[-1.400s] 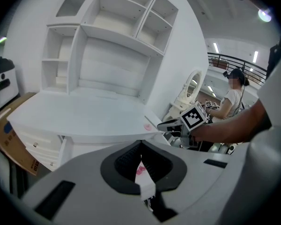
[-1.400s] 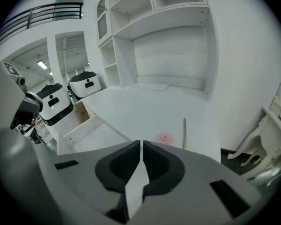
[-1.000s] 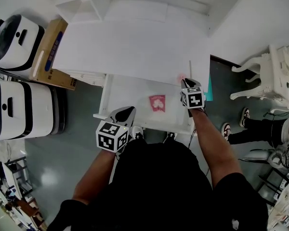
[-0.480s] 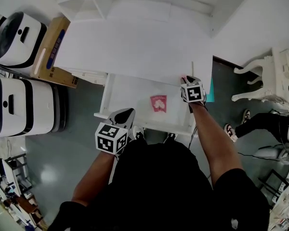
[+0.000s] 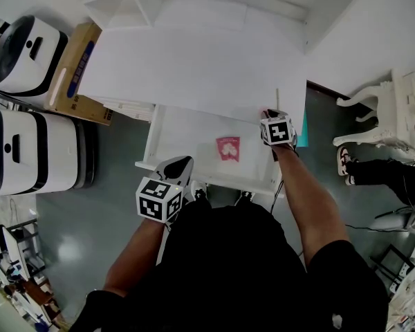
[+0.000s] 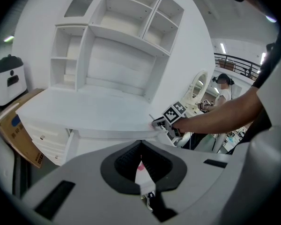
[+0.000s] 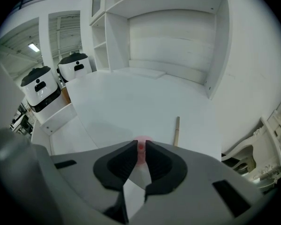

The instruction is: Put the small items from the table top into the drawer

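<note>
The left gripper (image 5: 183, 161) hangs over the front rim of the open drawer (image 5: 154, 138), its fingers (image 6: 131, 154) pressed together with nothing between them. A pink packet (image 5: 227, 148) lies flat on the drawer floor. Beyond it, the right gripper (image 5: 268, 113) sits at the near edge of the counter (image 5: 194, 68), fingers clamped on a small pink item (image 7: 140, 147). Just past that, a stick (image 7: 176, 131) lies on the counter. Shelves (image 7: 178, 27) stand behind.

Right gripper (image 5: 270, 115), arm stretched forward, pinches a small pink item (image 7: 140, 147); left gripper (image 5: 182, 161) sits nearer the body, jaws together.
</note>
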Demonstrator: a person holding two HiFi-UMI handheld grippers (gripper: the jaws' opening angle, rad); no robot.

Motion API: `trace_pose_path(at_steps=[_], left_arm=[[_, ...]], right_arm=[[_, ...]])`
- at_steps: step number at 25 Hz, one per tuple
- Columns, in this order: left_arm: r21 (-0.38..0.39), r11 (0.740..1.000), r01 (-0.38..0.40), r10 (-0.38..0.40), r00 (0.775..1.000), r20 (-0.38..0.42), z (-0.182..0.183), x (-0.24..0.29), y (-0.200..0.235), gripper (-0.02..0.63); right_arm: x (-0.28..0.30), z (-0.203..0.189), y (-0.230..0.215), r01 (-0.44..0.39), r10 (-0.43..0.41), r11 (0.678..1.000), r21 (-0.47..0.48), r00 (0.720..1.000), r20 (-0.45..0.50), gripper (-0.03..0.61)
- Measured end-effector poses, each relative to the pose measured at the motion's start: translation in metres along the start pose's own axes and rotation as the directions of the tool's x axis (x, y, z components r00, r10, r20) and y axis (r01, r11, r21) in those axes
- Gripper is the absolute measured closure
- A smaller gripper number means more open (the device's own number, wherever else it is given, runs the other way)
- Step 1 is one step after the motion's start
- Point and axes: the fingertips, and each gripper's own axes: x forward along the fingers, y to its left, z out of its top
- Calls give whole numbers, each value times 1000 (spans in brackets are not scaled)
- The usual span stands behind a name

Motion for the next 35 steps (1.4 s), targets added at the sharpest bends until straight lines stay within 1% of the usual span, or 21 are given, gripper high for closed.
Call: trace_pose_path(at_steps=[8,14,18,21,23,28,35], left_arm=[[7,1000,12,-12,1000,3,1,2,-4,604],[14,1000,17,-17,1000,4,0,4,-5,604],[10,1000,12,-12,1000,11,2,4,-2,604],[14,1000,11,-11,1000,15,5,5,-1,604],[18,1000,16,-16,1000,15,6,6,-2,604],[22,999,27,-27,1000,8,3,6,-7,604],[24,999,33,-32,999,-9,-6,2,-14,604]], right_arm=[[-7,3,5,-22,22,1000,12,999,32,520],[-32,16,24,-49,53,998,-43,994,99,520],[-52,12,36,-69,76,996,-58,989,130,520],[-63,3,51,-87,100,991,-97,985,141,520],[-69,-8,63,-108,124,986,-125,984,127,520],[-68,-50,92,-173,182,968,-182,983,35,520],[-39,-102,107,-219,200,946,-239,975,-100,520]])
